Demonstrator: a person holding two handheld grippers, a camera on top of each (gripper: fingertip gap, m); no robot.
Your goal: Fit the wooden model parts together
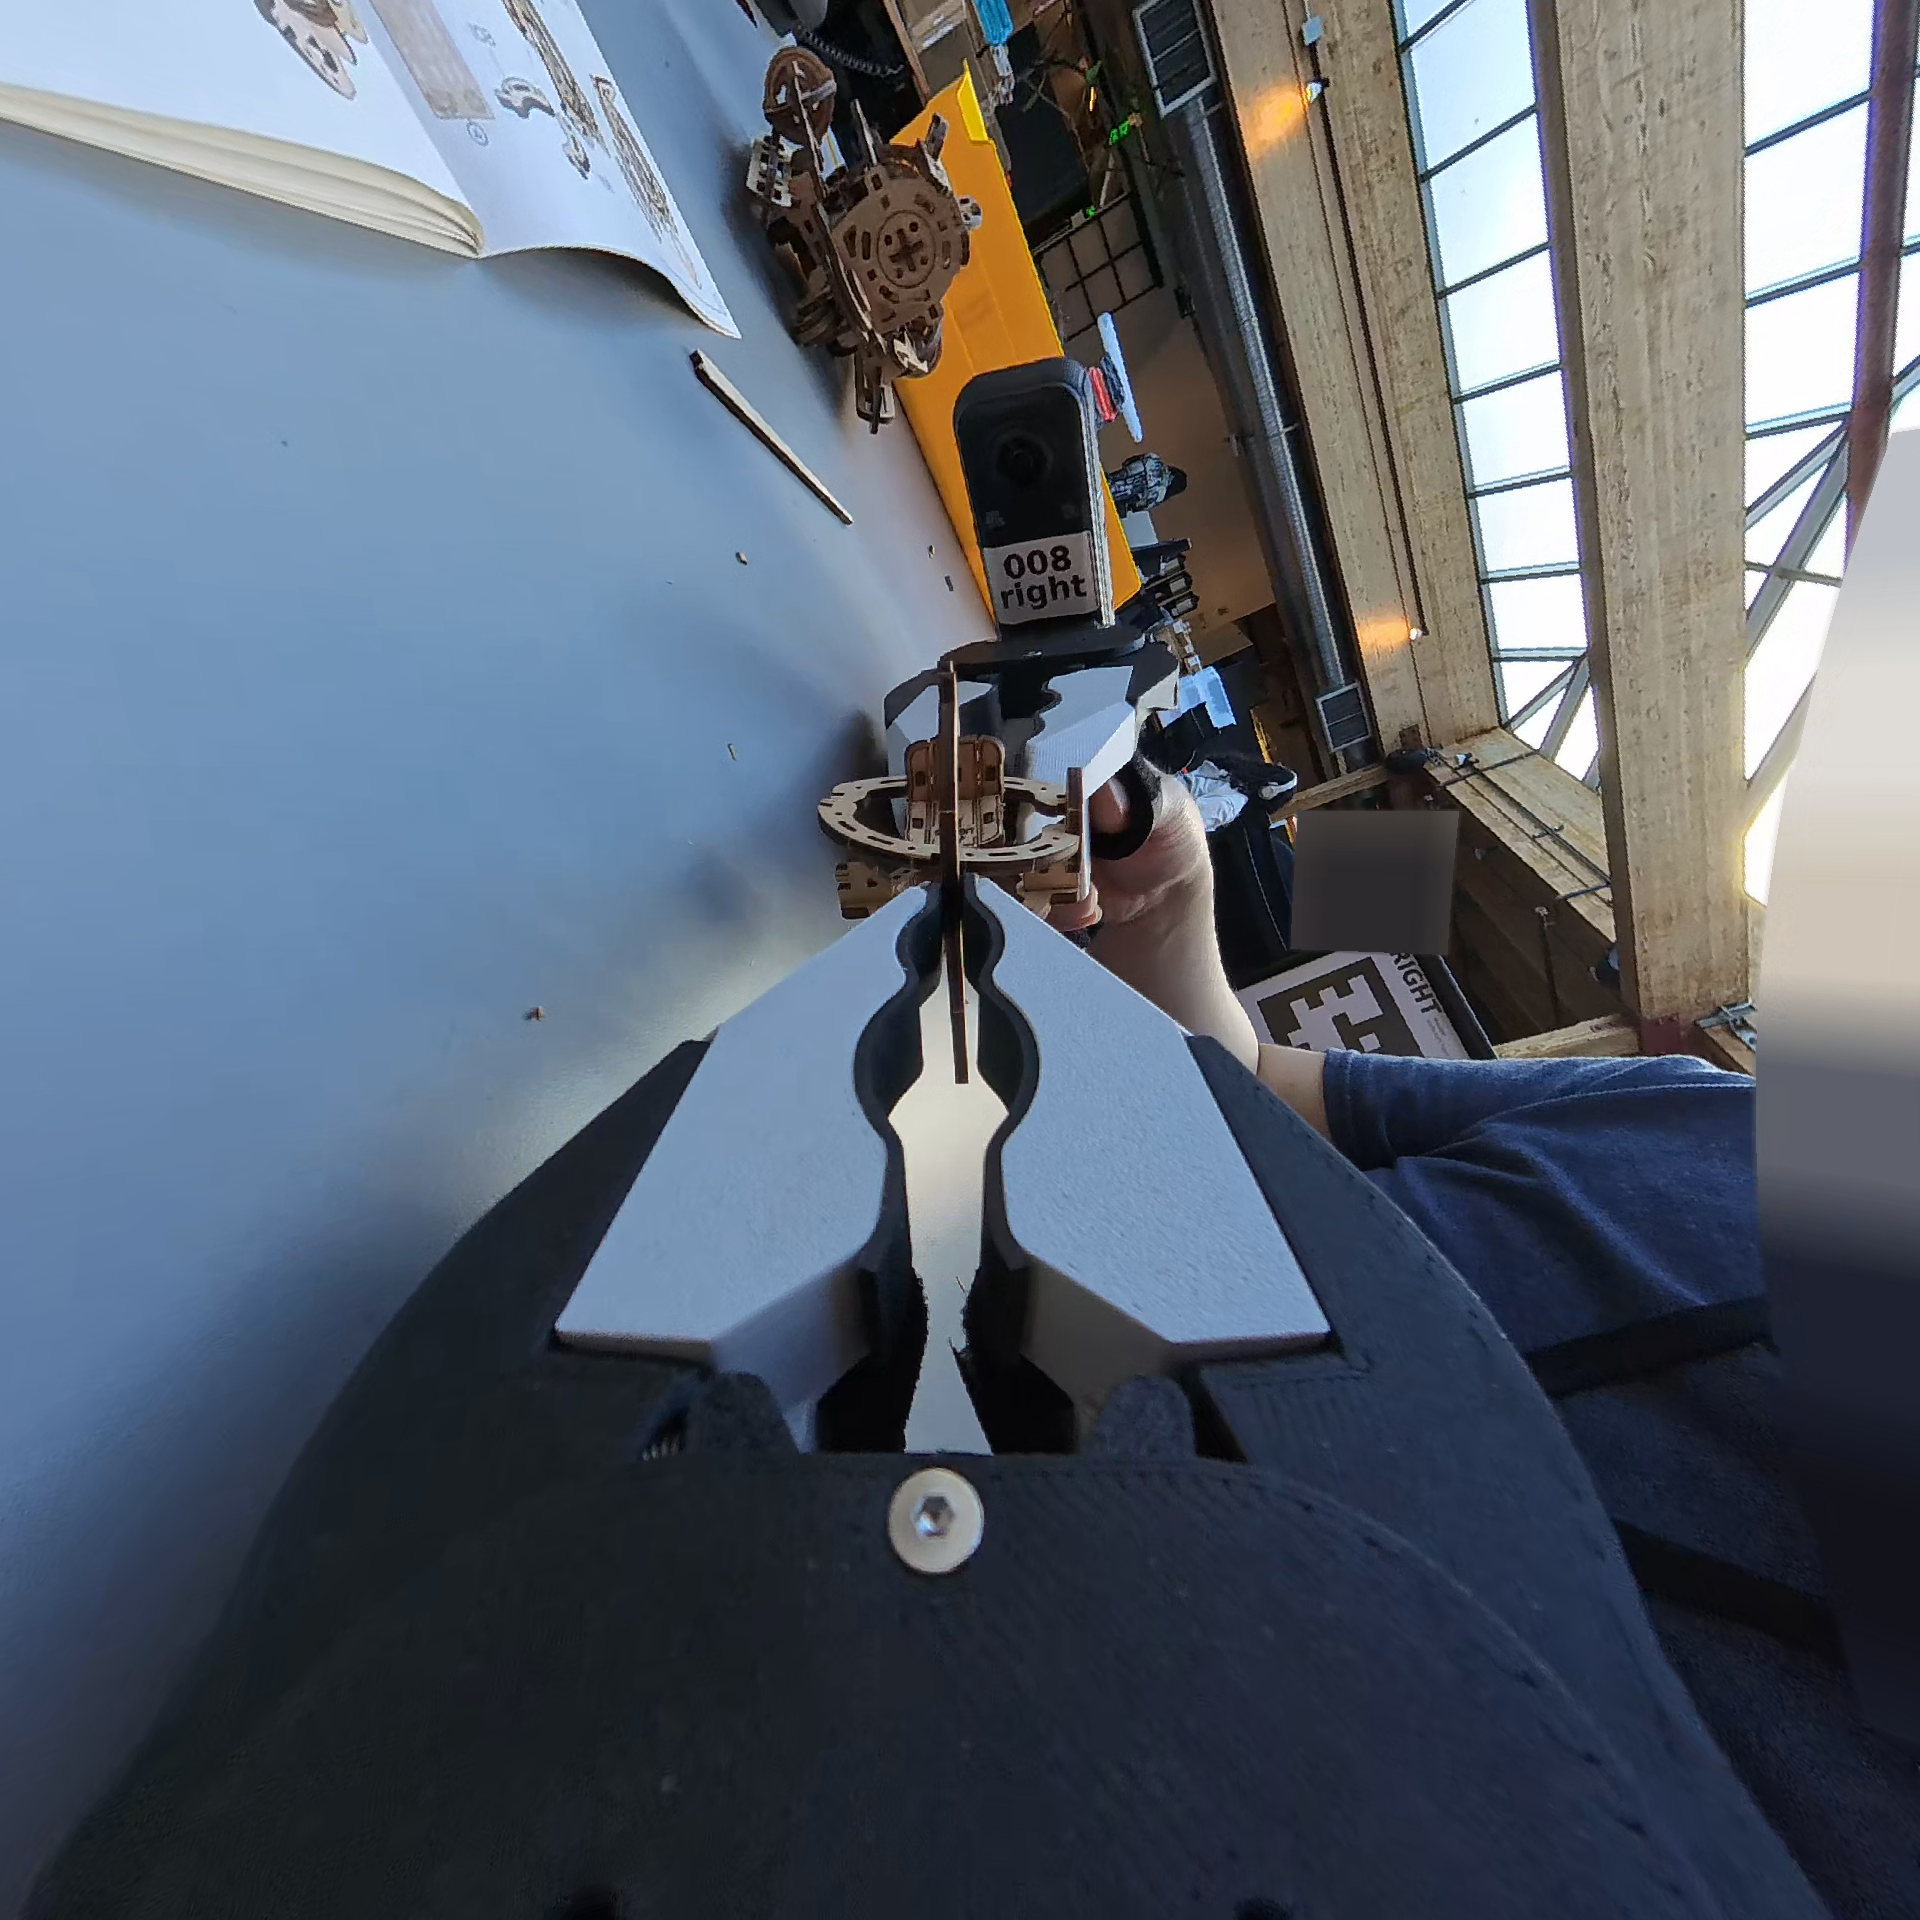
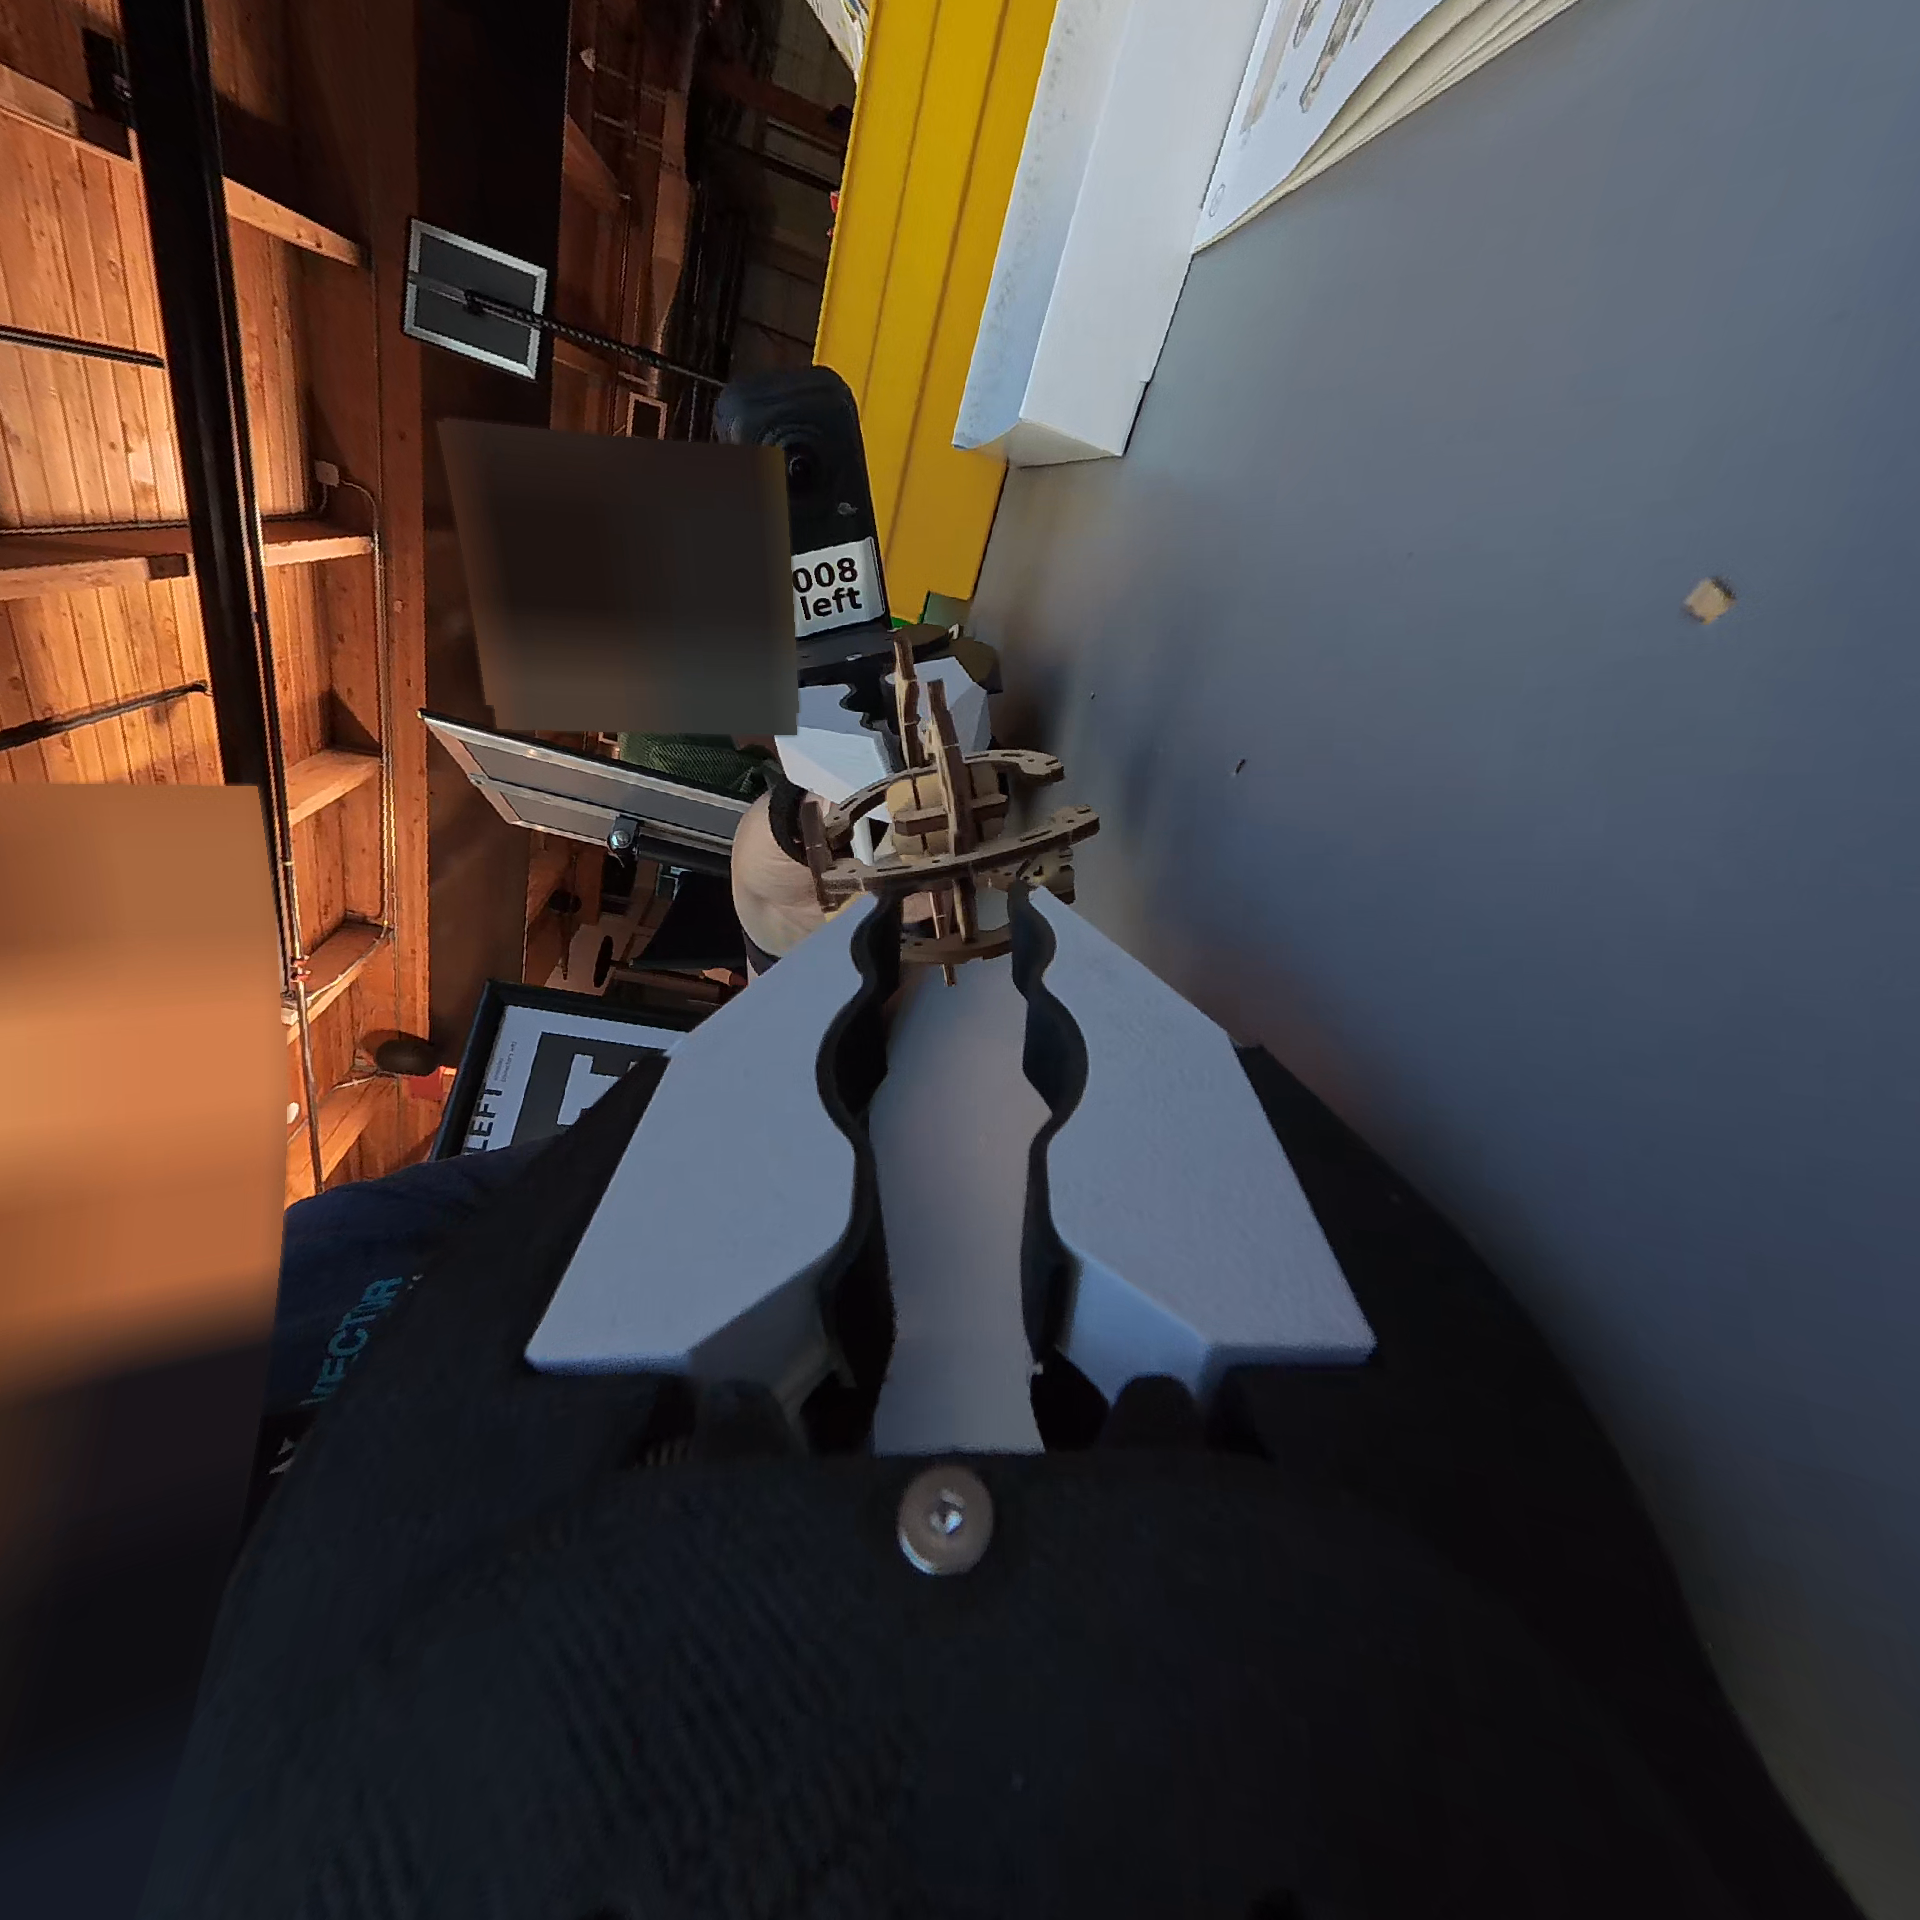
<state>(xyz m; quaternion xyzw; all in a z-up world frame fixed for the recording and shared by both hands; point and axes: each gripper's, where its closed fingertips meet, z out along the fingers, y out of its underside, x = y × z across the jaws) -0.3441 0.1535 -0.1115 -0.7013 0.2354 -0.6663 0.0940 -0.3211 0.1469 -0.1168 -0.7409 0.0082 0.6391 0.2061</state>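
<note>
The worktop [image 1: 364, 727] lay bare beside the 2 facing grippers, save a thin wooden strip [image 1: 769, 436] and scattered chips. Farther off, an open booklet [image 1: 312, 135], a finished wooden model [image 1: 873, 239] and a yellow bin [image 1: 997, 312] blocked passage. A white box [image 2: 1081, 312] stood against the bin.

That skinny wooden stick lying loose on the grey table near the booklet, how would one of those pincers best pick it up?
Grip the wooden stick near its middle, coming from straight above, with the fingers closing across its narrow width. It lies flat on the table and is long and thin, so only its two long edges offer a hold. A middle grip would probably keep it from tipping.
</note>
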